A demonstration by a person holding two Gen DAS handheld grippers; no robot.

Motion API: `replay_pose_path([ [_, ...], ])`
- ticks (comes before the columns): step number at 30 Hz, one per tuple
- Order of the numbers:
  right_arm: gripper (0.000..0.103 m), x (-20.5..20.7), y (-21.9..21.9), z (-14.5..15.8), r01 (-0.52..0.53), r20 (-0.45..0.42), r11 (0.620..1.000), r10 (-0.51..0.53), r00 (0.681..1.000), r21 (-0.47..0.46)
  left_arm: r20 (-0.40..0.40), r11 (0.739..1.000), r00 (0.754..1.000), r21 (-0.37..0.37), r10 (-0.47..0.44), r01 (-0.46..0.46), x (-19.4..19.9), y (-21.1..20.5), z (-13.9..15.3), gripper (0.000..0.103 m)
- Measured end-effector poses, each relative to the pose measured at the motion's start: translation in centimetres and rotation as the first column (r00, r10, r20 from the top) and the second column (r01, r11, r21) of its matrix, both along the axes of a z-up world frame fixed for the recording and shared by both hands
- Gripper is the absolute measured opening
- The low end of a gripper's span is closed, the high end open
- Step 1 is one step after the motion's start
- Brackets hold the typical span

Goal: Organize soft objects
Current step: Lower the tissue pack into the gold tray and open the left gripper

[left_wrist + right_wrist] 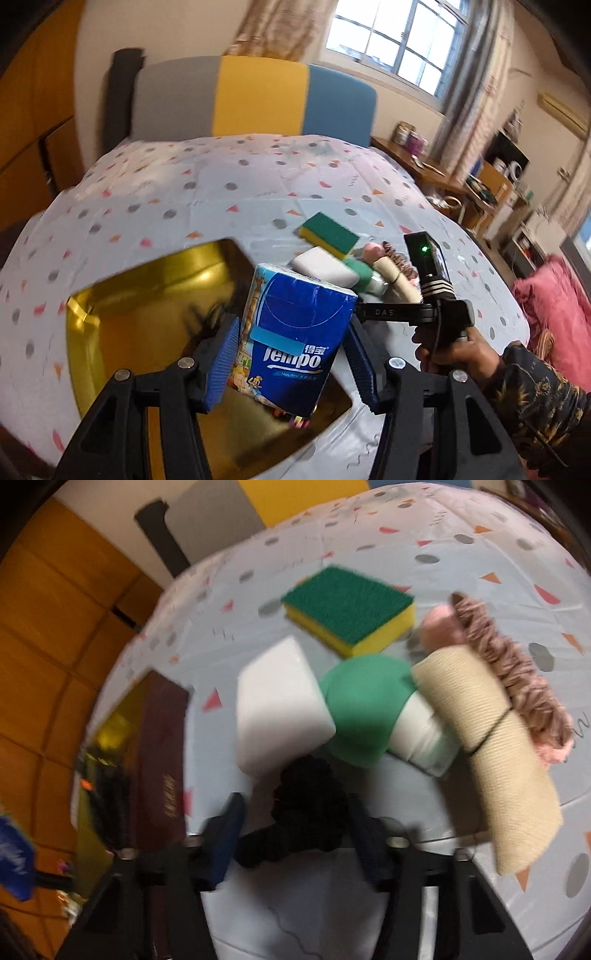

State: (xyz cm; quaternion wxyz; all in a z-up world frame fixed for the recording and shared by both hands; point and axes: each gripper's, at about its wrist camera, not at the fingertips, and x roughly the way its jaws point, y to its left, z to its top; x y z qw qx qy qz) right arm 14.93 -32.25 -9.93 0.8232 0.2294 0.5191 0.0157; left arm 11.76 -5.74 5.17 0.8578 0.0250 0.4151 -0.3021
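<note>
My left tool (291, 354) pinches a blue Tempo tissue pack (295, 332) above the gold tray (147, 317) on the counter (184, 199). My right tool (295, 834) straddles a black scrunchie (306, 805) near the counter's front edge; blur hides whether the pads press it. Behind lie a white sponge (277, 709), a green-and-yellow sponge (351, 609) and a beige rolled cloth (491, 746).
</note>
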Motion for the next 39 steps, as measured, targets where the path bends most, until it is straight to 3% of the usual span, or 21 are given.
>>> replay_pose_path([
  [1,0.015,0.0,0.6,-0.1,-0.014,0.003,0.998,0.014,1.000,-0.066,-0.008,1.000,1.000,-0.009,0.025,-0.026,-0.3,0.9,-0.3,0.057],
  [3,0.010,-0.3,1.2,0.0,-0.038,0.008,0.993,0.039,0.999,-0.114,-0.028,0.997,0.998,-0.036,0.065,-0.066,-0.9,2.6,-0.9,0.057],
  [10,0.010,-1.8,1.7,-0.2,-0.106,0.013,0.982,0.109,0.994,-0.158,-0.048,0.965,0.966,-0.049,0.255,-0.258,-3.2,8.3,-3.6,0.057],
  [17,0.009,-1.6,1.5,-0.5,-0.116,0.004,0.981,0.118,0.993,-0.155,-0.046,0.917,0.916,0.019,0.399,-0.399,-4.7,12.1,-5.9,0.057],
  [26,0.009,-1.8,2.7,-0.4,-0.144,0.018,0.960,0.153,0.988,-0.242,-0.051,0.880,0.879,0.067,0.474,-0.470,-3.6,12.6,-7.1,0.057],
  [32,0.009,-2.0,3.3,-0.3,-0.165,0.028,0.943,0.181,0.983,-0.288,-0.063,0.880,0.879,0.097,0.472,-0.466,-1.4,11.5,-7.5,0.057],
  [39,0.009,-2.1,2.7,-0.3,-0.159,0.033,0.952,0.173,0.984,-0.260,-0.173,0.886,0.870,0.069,0.463,-0.458,3.2,10.7,-9.0,0.057],
])
